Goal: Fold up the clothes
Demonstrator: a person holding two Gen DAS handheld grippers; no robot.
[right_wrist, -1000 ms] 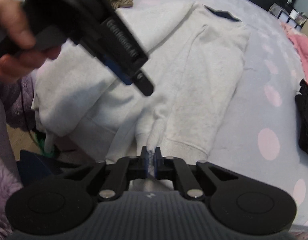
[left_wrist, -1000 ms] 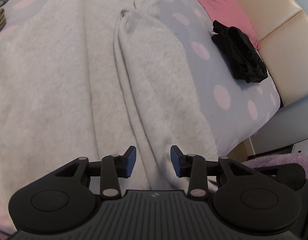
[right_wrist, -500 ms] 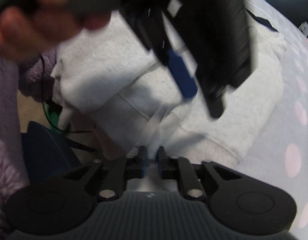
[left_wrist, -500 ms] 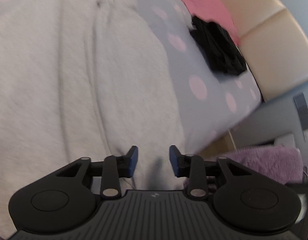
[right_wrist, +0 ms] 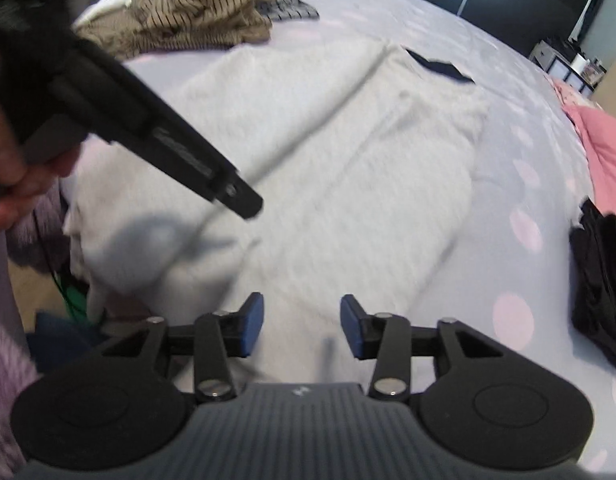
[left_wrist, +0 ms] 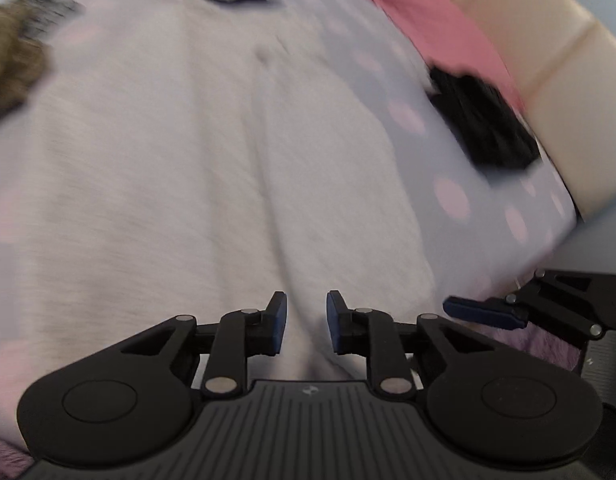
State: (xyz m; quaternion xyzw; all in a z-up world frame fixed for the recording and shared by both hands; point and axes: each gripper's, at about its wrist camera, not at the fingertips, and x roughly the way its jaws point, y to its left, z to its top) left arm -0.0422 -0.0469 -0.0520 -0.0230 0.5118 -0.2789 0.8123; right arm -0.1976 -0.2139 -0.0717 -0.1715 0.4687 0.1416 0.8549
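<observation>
Both grippers were released at this pt. My left gripper (left_wrist: 307, 322) had its jaws apart w/ nothing between them, hovering over the near hem of the sweater (left_wrist: 180, 168). My right gripper (right_wrist: 302, 330) was spread wide too, empty, low centre of its view.

The sweater (right_wrist: 340, 168) lay across the middle of the bed (right_wrist: 520, 128), collar w/ its dark lining toward the top of the frame, hem toward me. In the right view both sides looked turned in over the body: long creases ran from collar toward hem, and a thicker doubled layer sat at the left edge, hanging a bit off the bed. So my guess was sleeves/sides in, lengthwise folds made, but the hem-to-collar fold wasn't there; the garment was at full length. The left view was blurred, so I couldn't check the seams closely.

The left gripper (right_wrist: 232, 194) and the hand (right_wrist: 12, 184) holding it showed upper left in the right view, above the sweater.

Elsewhere: a striped heap (right_wrist: 188, 12) upper left, unfolded as far as I could see; a black bundle (right_wrist: 600, 280) at the right edge; a pink item (right_wrist: 600, 136) far right. Plenty left, I'd say.
</observation>
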